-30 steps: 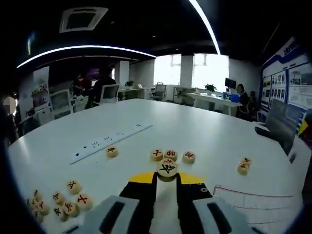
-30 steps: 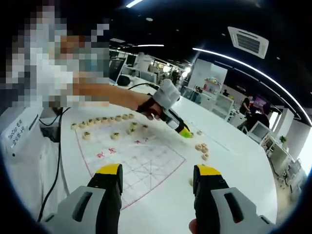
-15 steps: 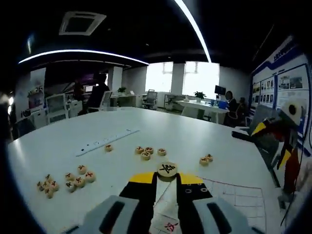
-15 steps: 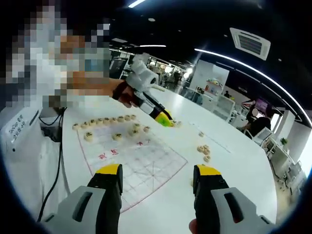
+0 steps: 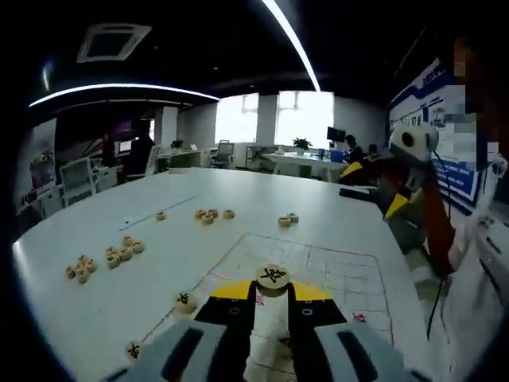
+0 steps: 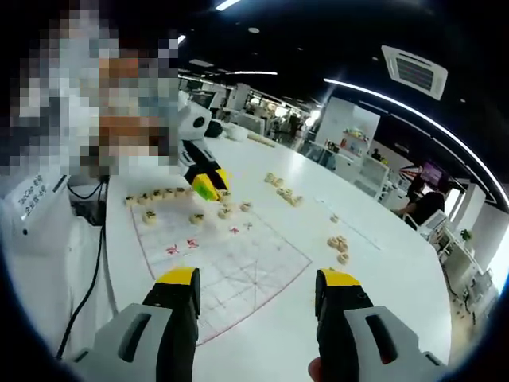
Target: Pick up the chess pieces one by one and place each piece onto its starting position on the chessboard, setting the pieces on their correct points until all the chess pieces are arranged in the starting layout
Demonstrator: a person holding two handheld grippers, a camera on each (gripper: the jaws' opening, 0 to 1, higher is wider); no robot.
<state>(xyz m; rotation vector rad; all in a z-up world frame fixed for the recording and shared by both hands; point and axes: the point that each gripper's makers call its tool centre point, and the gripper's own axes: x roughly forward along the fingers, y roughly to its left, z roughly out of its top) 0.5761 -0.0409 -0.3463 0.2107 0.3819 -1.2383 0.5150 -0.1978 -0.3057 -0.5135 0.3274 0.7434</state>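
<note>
Wooden piece (image 5: 273, 278) clamped in left hand-held gripper (image 5: 271, 290) (black-lettered) | carry step, over chessboard (image 5: 334, 274) | next: lower onto its point | right hand-held gripper (image 6: 256, 293) released, empty.

The right gripper (image 6: 256, 298) rises from the bottom of the frame, jaws apart and empty, above the chessboard (image 6: 238, 263). At upper left the left gripper (image 6: 203, 185) hovers over a row of chess pieces (image 6: 159, 194); loose pieces (image 6: 339, 245) lie at right
</note>
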